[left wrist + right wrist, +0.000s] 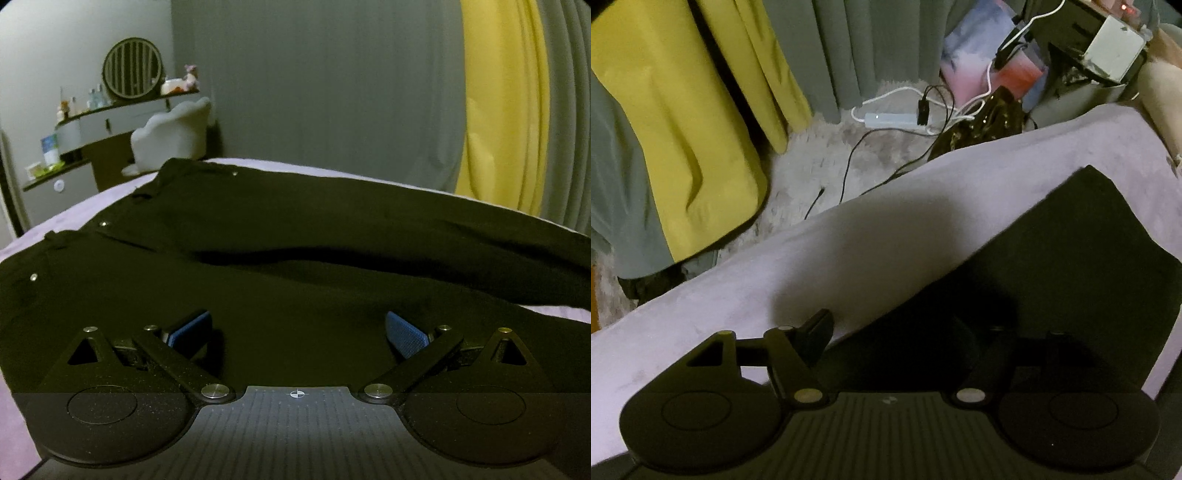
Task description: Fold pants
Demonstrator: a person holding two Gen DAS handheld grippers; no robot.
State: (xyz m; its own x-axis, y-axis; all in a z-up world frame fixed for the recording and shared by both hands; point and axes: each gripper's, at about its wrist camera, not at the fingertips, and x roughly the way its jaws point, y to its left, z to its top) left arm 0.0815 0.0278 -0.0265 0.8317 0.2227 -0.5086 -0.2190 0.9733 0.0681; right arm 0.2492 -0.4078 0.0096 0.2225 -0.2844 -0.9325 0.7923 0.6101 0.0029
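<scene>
Nearest the left wrist camera, the left gripper (298, 332) fills the bottom of the frame, its two blue textured pads (406, 334) standing well apart with nothing clamped between them, poised over dark cloth. Black pants (295, 236) spread across the middle of the frame on a pale lilac bed cover (66, 218), waistband toward the left with small metal rivets (103, 223) catching light, and the legs running off to the right. At upper left a curved dressing table (92, 125) carries a round mirror (132, 68) and small bottles too blurred to tell apart; a white scalloped chair (173, 133) stands beside it. A yellow curtain (502, 107) hangs at upper right against grey drapes. In the right wrist view, the right gripper (905, 332) sits at the bottom of the frame, fingers partly spread, the left one over the lilac cover (886, 229), the right one lost against the dark cloth; whether it pinches anything I cannot tell. The pants' hem end (1071, 266) lies at right centre, a flat, matte panel with an angular corner. Beyond the bed edge, a white power strip (890, 120) and tangled cables lie on a shaggy grey rug (812, 162).
</scene>
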